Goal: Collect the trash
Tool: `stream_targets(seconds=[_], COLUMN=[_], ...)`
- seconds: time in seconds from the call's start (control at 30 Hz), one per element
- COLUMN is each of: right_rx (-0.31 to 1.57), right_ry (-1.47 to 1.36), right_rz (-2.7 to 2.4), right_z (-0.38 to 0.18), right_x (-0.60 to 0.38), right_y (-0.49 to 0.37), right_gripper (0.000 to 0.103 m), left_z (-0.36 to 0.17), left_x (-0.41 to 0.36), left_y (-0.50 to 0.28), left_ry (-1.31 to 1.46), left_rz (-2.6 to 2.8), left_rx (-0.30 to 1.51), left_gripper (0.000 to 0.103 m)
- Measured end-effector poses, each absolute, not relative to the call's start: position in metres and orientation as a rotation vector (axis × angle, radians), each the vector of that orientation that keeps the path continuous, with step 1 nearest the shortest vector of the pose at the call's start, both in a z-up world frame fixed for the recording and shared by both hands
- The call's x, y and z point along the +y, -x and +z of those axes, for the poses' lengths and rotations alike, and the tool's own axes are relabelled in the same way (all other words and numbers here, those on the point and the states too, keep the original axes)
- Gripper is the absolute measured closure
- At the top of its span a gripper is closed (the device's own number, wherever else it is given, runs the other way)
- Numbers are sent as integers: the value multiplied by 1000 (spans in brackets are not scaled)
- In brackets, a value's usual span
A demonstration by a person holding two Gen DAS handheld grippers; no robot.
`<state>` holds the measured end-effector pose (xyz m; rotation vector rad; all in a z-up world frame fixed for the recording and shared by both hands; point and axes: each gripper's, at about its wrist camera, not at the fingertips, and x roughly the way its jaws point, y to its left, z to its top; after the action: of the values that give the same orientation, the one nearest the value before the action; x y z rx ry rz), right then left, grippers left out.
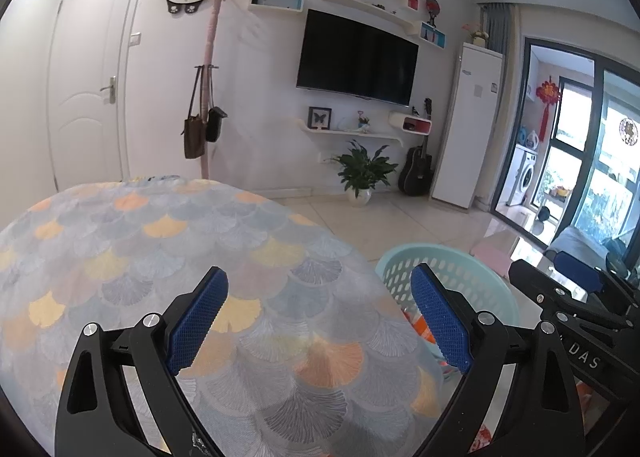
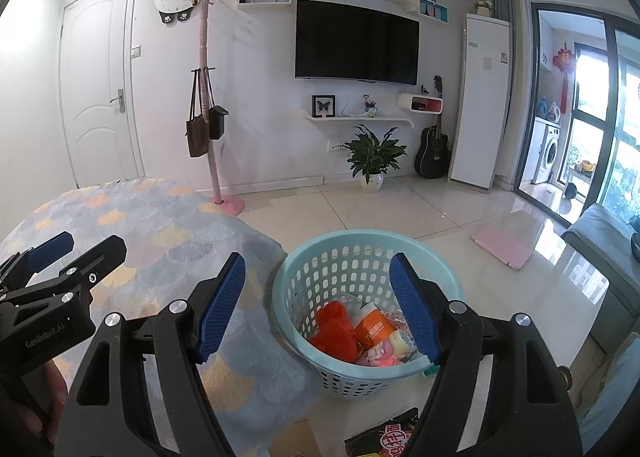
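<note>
A light blue plastic basket stands on the floor beside the table and holds several wrappers: a red bag, an orange packet and pale ones. My right gripper is open and empty above the basket's near rim. A dark snack wrapper lies on the floor in front of the basket. My left gripper is open and empty over the table with the patterned cloth. The basket shows at the right in the left wrist view, partly hidden by the finger.
The patterned table stands left of the basket. A pink coat rack, a potted plant and a guitar stand by the far wall. A pink mat lies on the tiled floor. A grey sofa is at the right.
</note>
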<state>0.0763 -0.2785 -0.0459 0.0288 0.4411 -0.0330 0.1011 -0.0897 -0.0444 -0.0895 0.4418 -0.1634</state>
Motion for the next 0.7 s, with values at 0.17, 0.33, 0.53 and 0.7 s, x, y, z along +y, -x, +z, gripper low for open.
stream_targets(seconds=[0.17, 0.33, 0.53, 0.7], right_rx=[445, 450, 454, 457], right_ry=[-33, -32, -31, -28], right_rz=[-29, -27, -27, -25], right_z=[-46, -47, -48, -49], right_x=[-278, -279, -278, -277], right_y=[-77, -78, -78, -78], right_gripper=[32, 32, 32, 32], left_z=[-44, -44, -44, -44], left_x=[-91, -96, -97, -100], left_y=[-99, -97, -96, -93], left_ry=[82, 68, 71, 52], left_rz=[-161, -162, -162, -156], left_rx=[433, 427, 429, 422], left_gripper=[13, 13, 13, 13])
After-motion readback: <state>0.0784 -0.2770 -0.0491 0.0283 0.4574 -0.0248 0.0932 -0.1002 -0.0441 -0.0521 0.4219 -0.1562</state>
